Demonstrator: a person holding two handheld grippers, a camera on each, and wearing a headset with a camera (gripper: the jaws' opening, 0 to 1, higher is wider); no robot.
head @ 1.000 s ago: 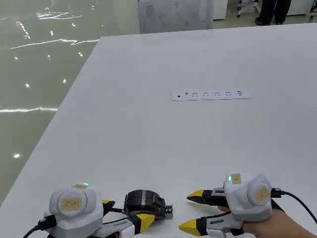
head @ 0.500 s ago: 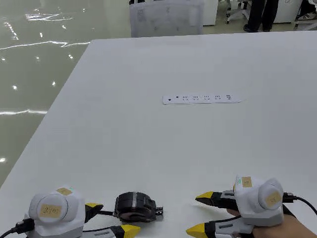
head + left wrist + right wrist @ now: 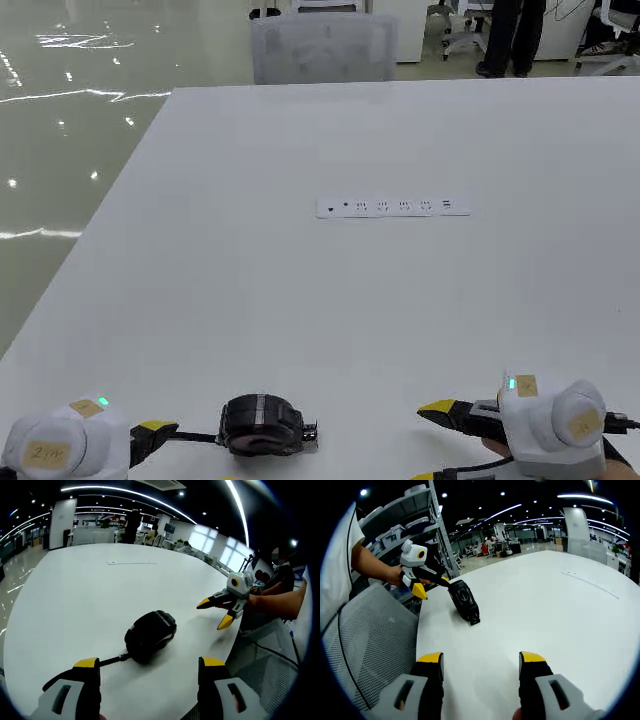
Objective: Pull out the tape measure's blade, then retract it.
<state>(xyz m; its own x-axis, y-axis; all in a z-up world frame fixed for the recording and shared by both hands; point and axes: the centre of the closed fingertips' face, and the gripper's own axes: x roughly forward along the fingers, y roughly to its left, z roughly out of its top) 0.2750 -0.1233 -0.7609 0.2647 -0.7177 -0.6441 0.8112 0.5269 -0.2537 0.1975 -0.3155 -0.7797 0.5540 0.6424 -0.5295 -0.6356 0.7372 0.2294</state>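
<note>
A black tape measure (image 3: 262, 425) lies on the white table (image 3: 300, 290) near its front edge, blade fully in, with its hook end toward the right gripper. My left gripper (image 3: 190, 455) stands open just left of it, jaws behind the case and not touching it. From its own view the tape measure (image 3: 150, 634) sits ahead of the left gripper (image 3: 149, 662), and a thin black strap runs back toward one jaw. My right gripper (image 3: 432, 443) is open and holds nothing, well to the right. Its view has the tape measure (image 3: 464, 600) far ahead of the right gripper (image 3: 481, 657).
A white power strip (image 3: 392, 207) lies flat mid-table. A grey mesh chair (image 3: 320, 45) stands at the far edge. The table's left edge drops to a glossy floor (image 3: 60, 150). A person's legs (image 3: 510, 35) show beyond the table.
My left gripper has drawn back to the left, off the tape measure it was straddling. My right gripper has moved off to the right. The head camera has shifted too.
</note>
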